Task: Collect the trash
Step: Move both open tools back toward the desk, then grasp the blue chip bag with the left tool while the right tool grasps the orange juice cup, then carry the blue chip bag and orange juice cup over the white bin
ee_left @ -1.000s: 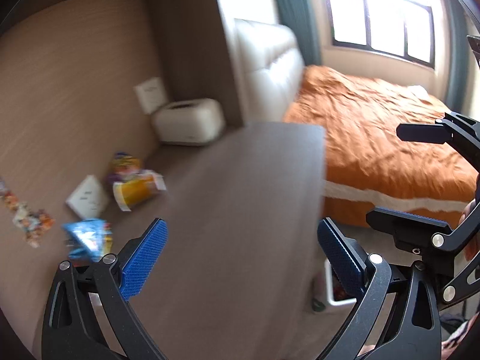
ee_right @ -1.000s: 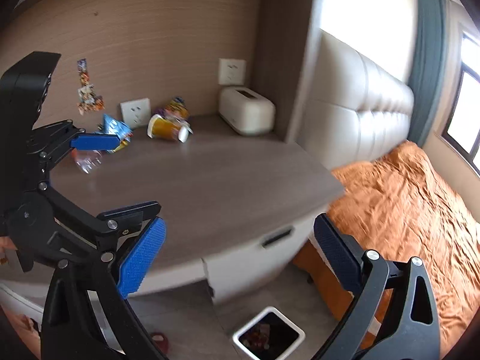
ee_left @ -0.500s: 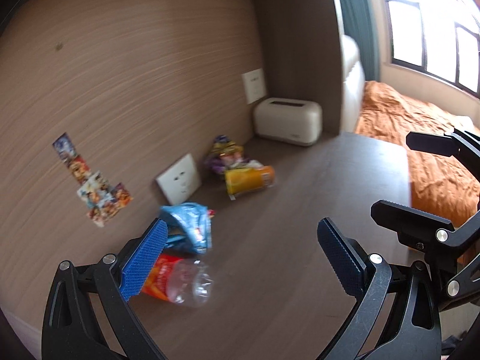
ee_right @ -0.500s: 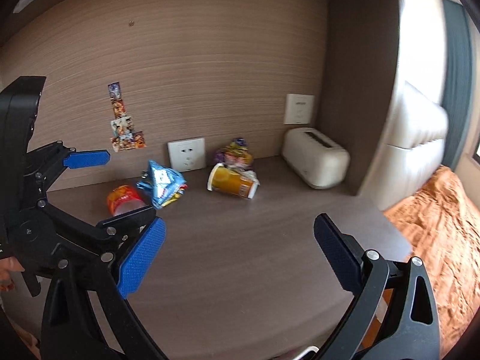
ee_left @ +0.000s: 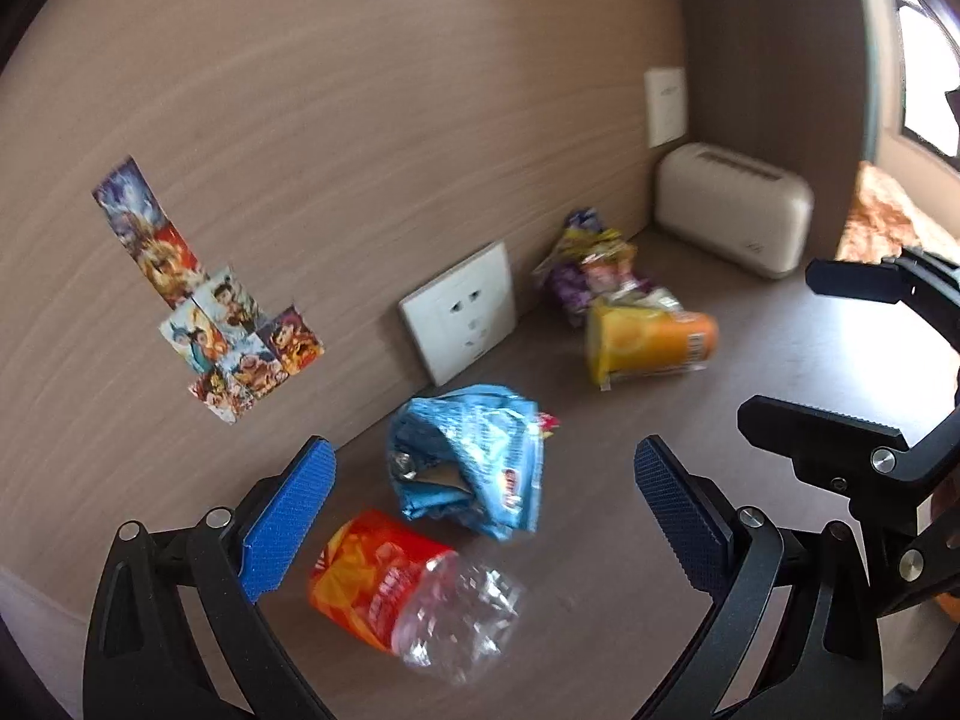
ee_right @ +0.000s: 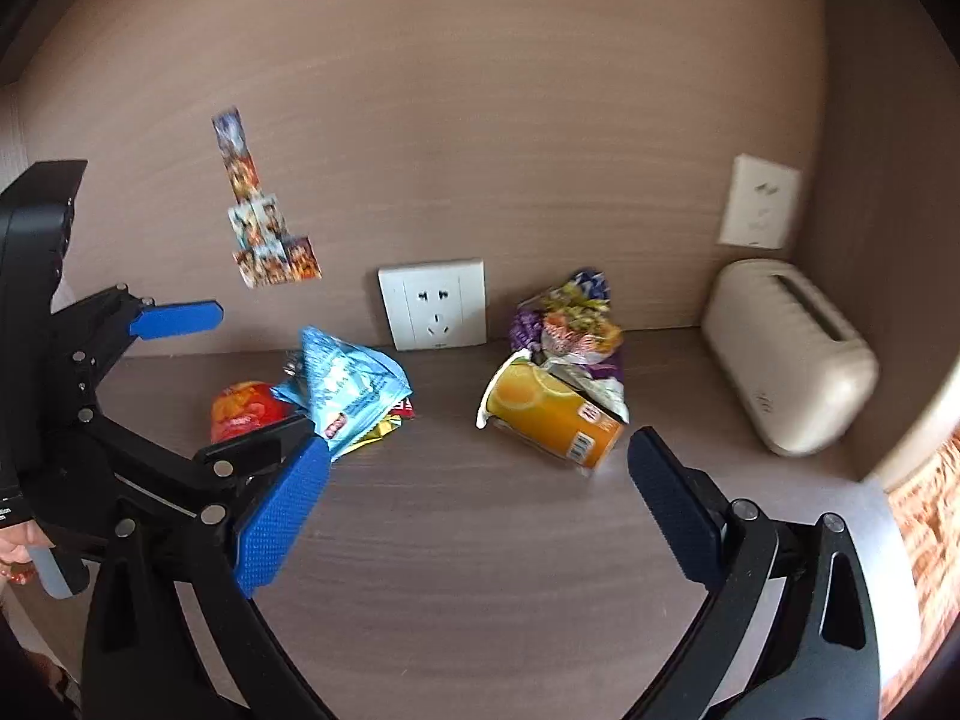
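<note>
Trash lies on a brown desk [ee_right: 480,570] along the wall. A crushed clear bottle with an orange-red label [ee_left: 408,588] lies nearest my left gripper [ee_left: 480,516], which is open and empty just above and before it. A crumpled blue snack bag [ee_left: 474,462] lies behind the bottle. An orange cup [ee_left: 651,342] lies on its side, with a purple and yellow wrapper [ee_left: 591,270] behind it. In the right wrist view my right gripper [ee_right: 474,510] is open and empty, short of the orange cup [ee_right: 552,414], the blue bag [ee_right: 348,390] and the wrapper [ee_right: 570,318].
A cream toaster [ee_right: 786,354] stands at the desk's right end by a side panel. Two white wall sockets [ee_right: 432,303] [ee_right: 759,201] and stickers [ee_right: 264,222] are on the wooden wall. An orange bed [ee_right: 924,510] lies past the desk's right edge.
Both grippers have swung left from the bed and floor bin toward the wall and moved closer to the trash on the desk. Both stayed open.
</note>
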The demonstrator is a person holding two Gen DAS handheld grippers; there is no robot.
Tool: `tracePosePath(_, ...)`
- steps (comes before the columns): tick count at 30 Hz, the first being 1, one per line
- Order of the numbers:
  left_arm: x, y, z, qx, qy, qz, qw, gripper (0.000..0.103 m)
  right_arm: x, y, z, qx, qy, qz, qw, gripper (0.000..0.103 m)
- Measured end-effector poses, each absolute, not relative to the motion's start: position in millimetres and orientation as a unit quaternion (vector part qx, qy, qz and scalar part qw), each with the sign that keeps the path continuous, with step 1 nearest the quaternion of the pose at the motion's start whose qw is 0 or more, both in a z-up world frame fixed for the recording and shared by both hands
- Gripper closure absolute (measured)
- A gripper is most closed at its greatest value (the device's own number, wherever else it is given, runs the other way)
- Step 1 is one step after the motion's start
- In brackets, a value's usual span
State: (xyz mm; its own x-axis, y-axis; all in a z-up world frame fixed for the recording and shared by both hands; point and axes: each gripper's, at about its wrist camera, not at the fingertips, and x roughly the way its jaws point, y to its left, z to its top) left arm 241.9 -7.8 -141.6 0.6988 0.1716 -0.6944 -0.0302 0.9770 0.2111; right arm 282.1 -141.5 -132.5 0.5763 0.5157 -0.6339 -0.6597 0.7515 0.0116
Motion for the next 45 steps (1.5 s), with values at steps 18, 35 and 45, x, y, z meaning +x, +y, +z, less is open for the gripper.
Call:
tracePosePath(18,317.7,23.4,-209.1,0.057,0.484,0.064,0.871,0.012,377.0,-105.5,-201.8,-0.196,0.375,0.355,0.833,0.012)
tracePosePath(35,312.9,5.5,-191.5,0.07,0.47,0.009,0.88,0.029,344.7,-128.1,-180.6,-0.136,0.376,0.341,0.851,0.057)
tracePosePath(45,260.9,-6.8,-128.5,0.062,0.416,0.008,0.907,0.029,288.7,-165.3,-127.0,-0.093,0.334,0.315,0.883,0.057)
